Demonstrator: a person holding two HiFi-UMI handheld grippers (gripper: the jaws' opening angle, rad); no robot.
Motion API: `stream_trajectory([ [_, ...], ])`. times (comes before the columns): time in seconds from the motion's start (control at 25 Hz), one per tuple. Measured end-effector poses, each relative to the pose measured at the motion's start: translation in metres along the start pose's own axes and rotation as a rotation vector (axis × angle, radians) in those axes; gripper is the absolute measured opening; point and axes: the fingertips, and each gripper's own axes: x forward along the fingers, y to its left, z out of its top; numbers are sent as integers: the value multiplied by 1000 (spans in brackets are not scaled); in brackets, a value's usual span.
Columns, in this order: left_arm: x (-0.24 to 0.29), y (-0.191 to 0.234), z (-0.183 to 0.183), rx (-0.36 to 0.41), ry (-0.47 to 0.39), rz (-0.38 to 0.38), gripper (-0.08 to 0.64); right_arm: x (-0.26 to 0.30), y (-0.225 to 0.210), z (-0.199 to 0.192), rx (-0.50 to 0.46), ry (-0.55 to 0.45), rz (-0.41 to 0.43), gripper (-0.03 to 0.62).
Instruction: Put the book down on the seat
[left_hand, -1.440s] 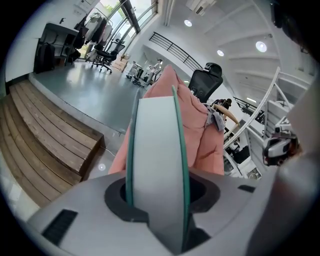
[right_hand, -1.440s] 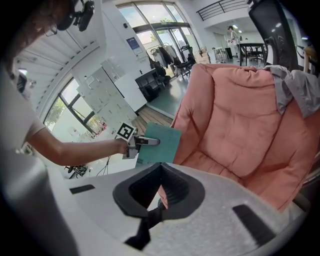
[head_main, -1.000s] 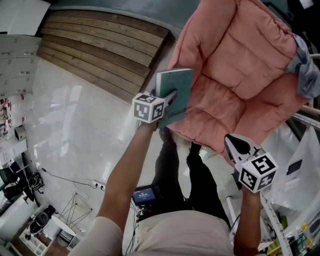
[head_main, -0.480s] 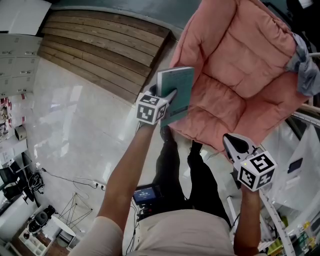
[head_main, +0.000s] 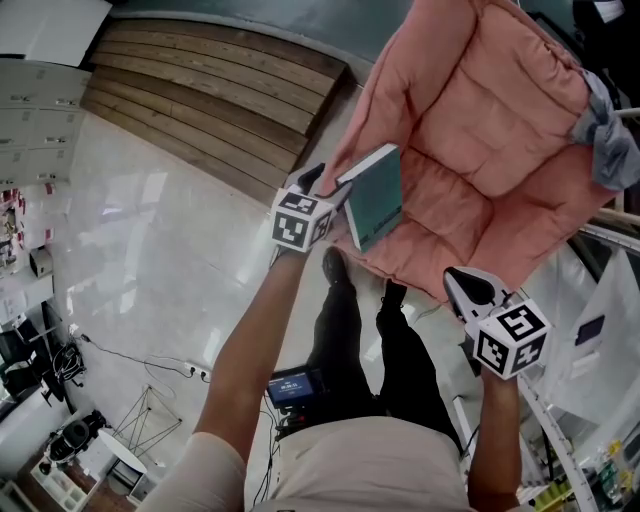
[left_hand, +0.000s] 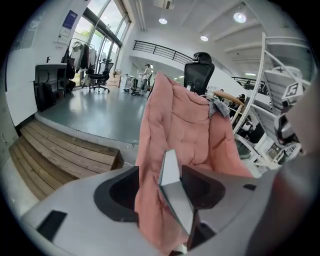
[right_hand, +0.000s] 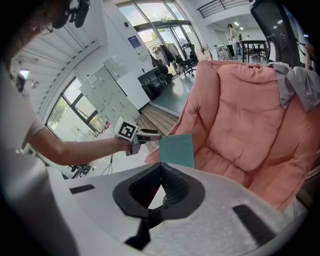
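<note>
A teal book (head_main: 378, 197) stands on edge, tilted, at the front left lip of the pink padded seat (head_main: 480, 130). My left gripper (head_main: 332, 182) is at the book's left edge. Its jaws have just been opening and now stand wide, with the book (left_hand: 172, 185) loose between them and leaning toward the right one. In the right gripper view the book (right_hand: 176, 149) rests against the seat cushion (right_hand: 240, 125). My right gripper (head_main: 455, 278) hangs below the seat's front edge, shut with nothing in it (right_hand: 161, 165).
Wooden steps (head_main: 200, 90) rise at the upper left beside a glossy floor. A grey cloth (head_main: 610, 130) lies on the seat's right side. A white rack (head_main: 600, 240) stands at the right. The person's legs and shoes (head_main: 336, 268) are under the seat's front.
The left gripper's jaws have spread apart. The book has swung from lying flat in the grip to standing on edge, tipping rightward onto the seat.
</note>
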Motion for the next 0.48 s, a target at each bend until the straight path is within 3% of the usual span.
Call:
stream_trajectory([
  [0.16,-8,-12,-6,-8,6,-44,245,-2,13,0,-15,-2,8,-6],
  [0.48,-33,-9,0,-3,-13,-22,244,-10,26,-1,-27,-1,9,-6],
])
